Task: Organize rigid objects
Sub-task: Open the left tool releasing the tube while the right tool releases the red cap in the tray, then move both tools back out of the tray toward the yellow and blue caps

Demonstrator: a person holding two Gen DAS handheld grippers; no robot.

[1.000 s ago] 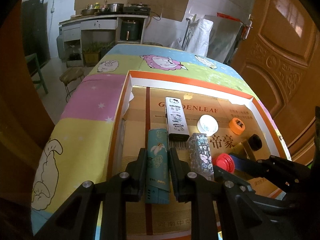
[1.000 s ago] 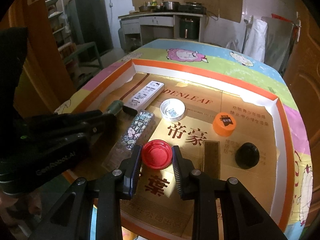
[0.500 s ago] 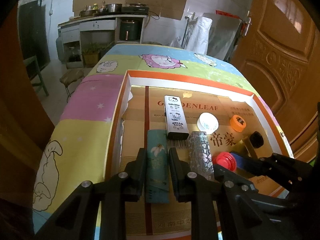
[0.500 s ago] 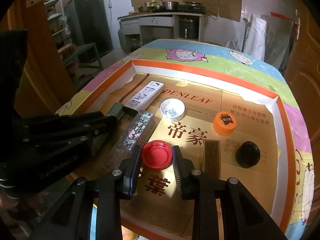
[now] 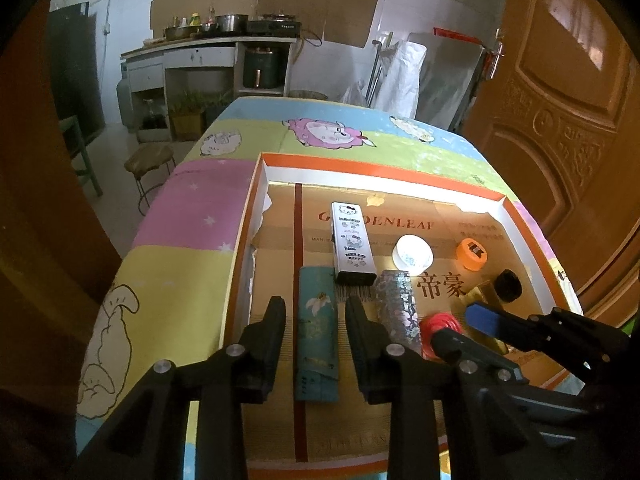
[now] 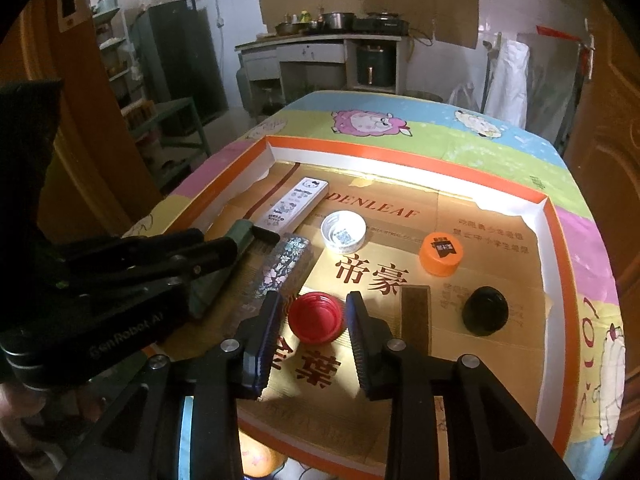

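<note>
A teal box (image 5: 316, 332) lies flat in the shallow orange-rimmed cardboard tray (image 5: 245, 240). My left gripper (image 5: 315, 305) straddles it. Its jaws are opening, with a gap on each side of the box. A red cap (image 6: 316, 318) rests upside down on the tray floor between the fingers of my right gripper (image 6: 314, 300). Those jaws are opening too, and thin gaps show beside the cap. The left gripper (image 6: 200, 252) also shows at the left of the right wrist view over the teal box (image 6: 240, 232).
In the tray lie a white Hello Kitty box (image 5: 352, 240), a dark floral box (image 5: 400, 308), a white cap (image 6: 344, 234), an orange cap (image 6: 440, 254), a black cap (image 6: 486, 310) and a brown strip (image 6: 416, 320). A colourful cloth (image 5: 188, 220) covers the table. A wooden door (image 5: 560, 100) stands right.
Both grippers' jaws have parted. The left fingers no longer press the teal box, and the right fingers have eased off the red cap. Neither hand has shifted much.
</note>
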